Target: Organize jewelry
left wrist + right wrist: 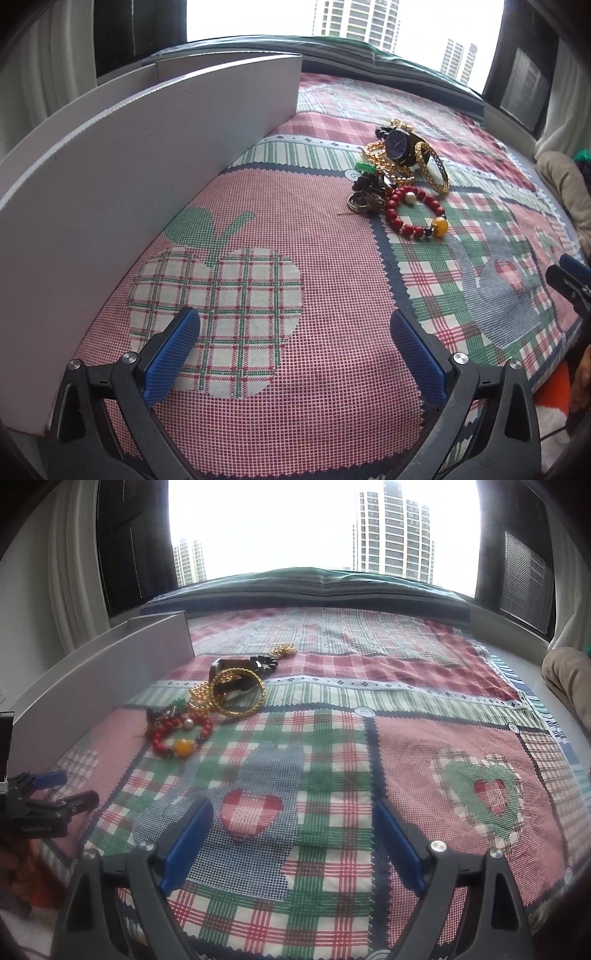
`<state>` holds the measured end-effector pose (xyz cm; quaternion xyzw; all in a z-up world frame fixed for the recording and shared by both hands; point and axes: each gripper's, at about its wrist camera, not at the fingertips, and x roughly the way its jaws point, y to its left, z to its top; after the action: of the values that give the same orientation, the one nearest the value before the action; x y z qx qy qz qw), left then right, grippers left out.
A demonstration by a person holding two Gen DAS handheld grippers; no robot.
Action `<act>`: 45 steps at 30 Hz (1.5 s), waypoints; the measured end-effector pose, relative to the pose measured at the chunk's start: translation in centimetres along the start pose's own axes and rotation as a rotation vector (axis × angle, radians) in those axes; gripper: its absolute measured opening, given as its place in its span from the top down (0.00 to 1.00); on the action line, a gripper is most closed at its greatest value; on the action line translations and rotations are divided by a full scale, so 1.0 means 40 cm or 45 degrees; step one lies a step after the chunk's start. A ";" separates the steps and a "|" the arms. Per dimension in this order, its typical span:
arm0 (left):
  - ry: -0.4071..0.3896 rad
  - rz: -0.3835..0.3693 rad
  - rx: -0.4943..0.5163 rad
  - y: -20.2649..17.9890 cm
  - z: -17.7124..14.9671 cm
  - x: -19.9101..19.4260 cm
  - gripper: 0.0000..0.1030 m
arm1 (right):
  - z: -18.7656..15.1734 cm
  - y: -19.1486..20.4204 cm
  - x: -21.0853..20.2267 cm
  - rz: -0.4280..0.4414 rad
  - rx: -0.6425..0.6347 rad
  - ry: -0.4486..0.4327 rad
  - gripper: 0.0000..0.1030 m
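Note:
A pile of jewelry lies on the patchwork cloth: a red bead bracelet [413, 212] with an amber bead, a dark-faced watch [399, 146], gold bangles [436, 166] and gold chains. The pile also shows in the right wrist view, with the red bracelet [181, 734] and a gold bangle [240, 692]. A grey box [129, 166] stands left of the pile. My left gripper [295, 332] is open and empty, well short of the pile. My right gripper [293, 823] is open and empty, nearer than the pile and to its right.
The grey box's wall [92, 679] runs along the left side. The left gripper [48, 794] shows at the left edge of the right wrist view. A window with dark frames is behind the bed. A beige cushion [569, 675] lies at the far right.

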<state>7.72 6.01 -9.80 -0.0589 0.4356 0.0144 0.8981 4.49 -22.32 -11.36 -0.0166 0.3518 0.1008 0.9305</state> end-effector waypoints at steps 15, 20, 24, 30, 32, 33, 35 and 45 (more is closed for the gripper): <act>-0.058 -0.070 0.020 -0.016 0.028 -0.056 0.01 | -0.013 -0.021 -0.006 0.040 0.044 -0.016 0.13; -0.032 -0.154 0.078 -0.048 0.083 -0.051 0.01 | -0.018 -0.030 0.003 0.058 0.078 0.015 0.13; 0.009 -0.244 0.164 -0.094 0.153 -0.030 0.01 | -0.020 -0.020 -0.002 0.068 0.058 0.007 0.13; 0.046 -0.231 0.254 -0.158 0.232 0.069 0.17 | -0.025 -0.013 -0.005 0.087 0.052 0.014 0.13; 0.062 -0.231 0.262 -0.164 0.240 0.112 0.23 | -0.028 -0.011 -0.008 0.089 0.050 0.011 0.13; 0.066 -0.229 0.263 -0.167 0.243 0.131 0.25 | -0.029 -0.012 -0.010 0.089 0.049 0.011 0.13; 0.090 -0.245 0.269 -0.172 0.245 0.163 0.42 | -0.033 -0.015 -0.009 0.090 0.052 0.016 0.13; 0.079 -0.431 0.060 -0.083 0.272 0.108 0.91 | -0.040 -0.028 0.007 0.098 0.073 0.043 0.13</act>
<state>19.16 3.91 -6.22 -0.1107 0.4472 -0.1489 0.8750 3.89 -23.51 -12.79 0.0219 0.3706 0.1260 0.9200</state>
